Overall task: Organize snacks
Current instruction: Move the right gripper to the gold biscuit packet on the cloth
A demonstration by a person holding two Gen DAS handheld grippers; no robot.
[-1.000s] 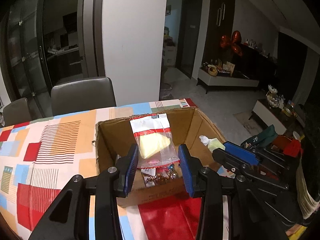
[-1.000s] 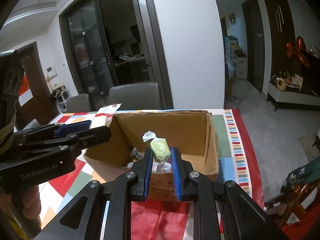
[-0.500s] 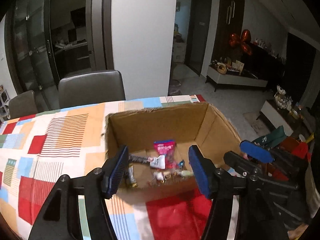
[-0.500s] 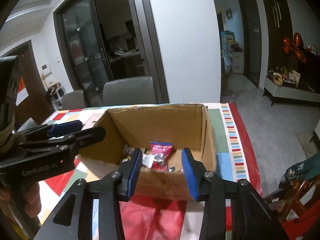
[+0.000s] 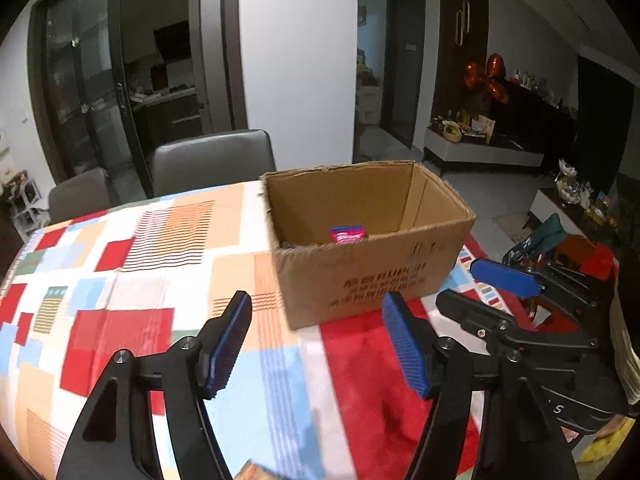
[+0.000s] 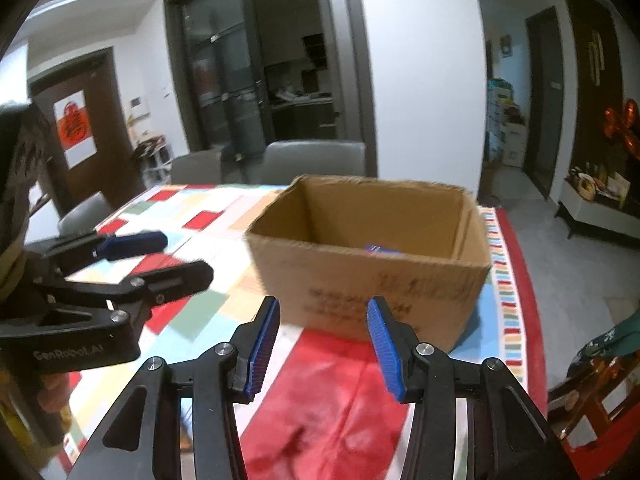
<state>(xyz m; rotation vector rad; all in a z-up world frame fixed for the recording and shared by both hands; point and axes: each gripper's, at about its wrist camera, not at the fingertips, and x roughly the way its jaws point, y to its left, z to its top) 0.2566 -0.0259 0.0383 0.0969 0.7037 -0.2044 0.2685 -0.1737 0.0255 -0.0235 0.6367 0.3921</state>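
Observation:
An open cardboard box [image 5: 372,276] stands on the table with the colourful patterned cloth [image 5: 132,264]. A pink snack packet [image 5: 347,234] shows inside it above the front wall; the other contents are hidden. The box also shows in the right wrist view [image 6: 372,280], with a bit of the packet [image 6: 378,249] inside. My left gripper [image 5: 316,344] is open and empty, held above the cloth in front of the box. My right gripper [image 6: 324,344] is open and empty, also in front of the box. Each gripper appears in the other's view: the right one [image 5: 492,292], the left one [image 6: 160,256].
Grey chairs [image 5: 212,160] stand at the table's far side, before a white pillar and glass doors. A wooden chair with a green bag [image 6: 608,344] is right of the table. The table's right edge [image 6: 524,280] is close to the box.
Both grippers let go of their snacks over the box, opened wide, and pulled back and lower. The box now looks farther away and its inside is mostly hidden.

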